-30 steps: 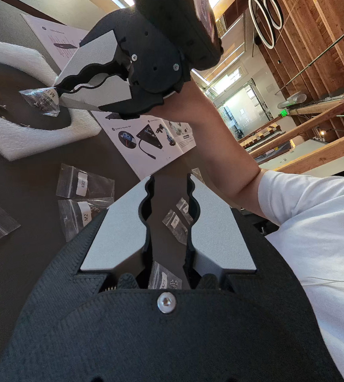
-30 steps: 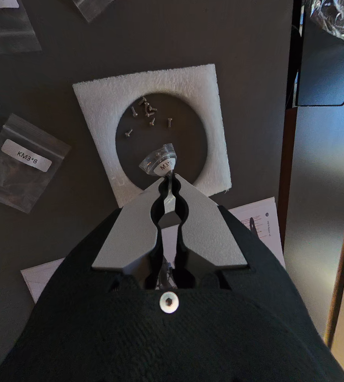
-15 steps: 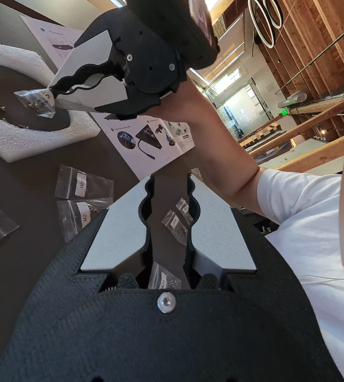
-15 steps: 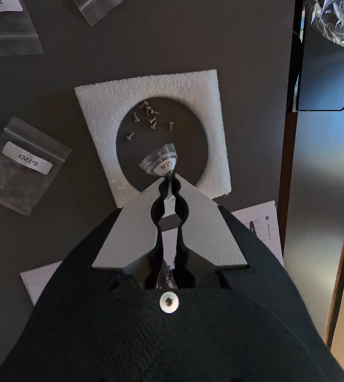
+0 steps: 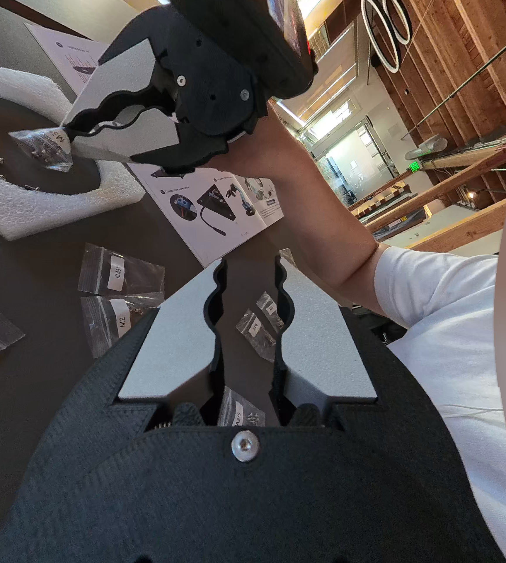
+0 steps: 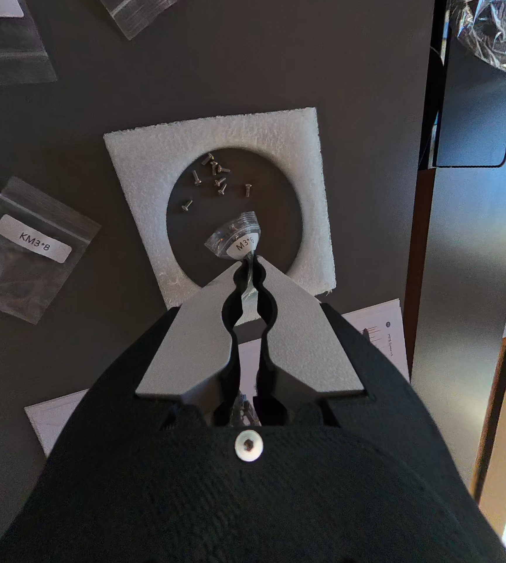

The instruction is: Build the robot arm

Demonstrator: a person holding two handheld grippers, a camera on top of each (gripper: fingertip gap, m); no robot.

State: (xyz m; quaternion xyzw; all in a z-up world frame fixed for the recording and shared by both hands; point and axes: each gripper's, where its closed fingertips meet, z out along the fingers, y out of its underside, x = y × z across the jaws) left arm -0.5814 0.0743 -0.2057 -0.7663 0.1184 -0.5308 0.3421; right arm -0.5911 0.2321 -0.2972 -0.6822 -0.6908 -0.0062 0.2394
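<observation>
My right gripper (image 6: 250, 259) is shut on the corner of a small clear labelled bag of screws (image 6: 235, 236), held mouth-down over the round hole of a white foam square (image 6: 142, 161). Several small loose screws (image 6: 215, 178) lie on the dark table inside that hole. In the left wrist view the right gripper (image 5: 67, 134) holds the bag (image 5: 44, 147) above the foam (image 5: 17, 210). My left gripper (image 5: 248, 265) is open and empty, low over the dark table, with two small labelled bags (image 5: 256, 330) between its fingers.
More labelled screw bags lie on the table (image 5: 120, 272) (image 5: 117, 320) (image 6: 29, 249). An open white booklet (image 5: 215, 207) lies beside the foam. A person's bare arm and white sleeve (image 5: 446, 304) are at the right. A dark box (image 6: 474, 122) and crumpled plastic (image 6: 495, 33) stand beyond the table edge. Spacing between my two grippers at the tips: around 20 cm.
The right gripper with its bag has shifted slightly relative to the foam hole. The loose screws lie as before. The left gripper has stayed open and almost still.
</observation>
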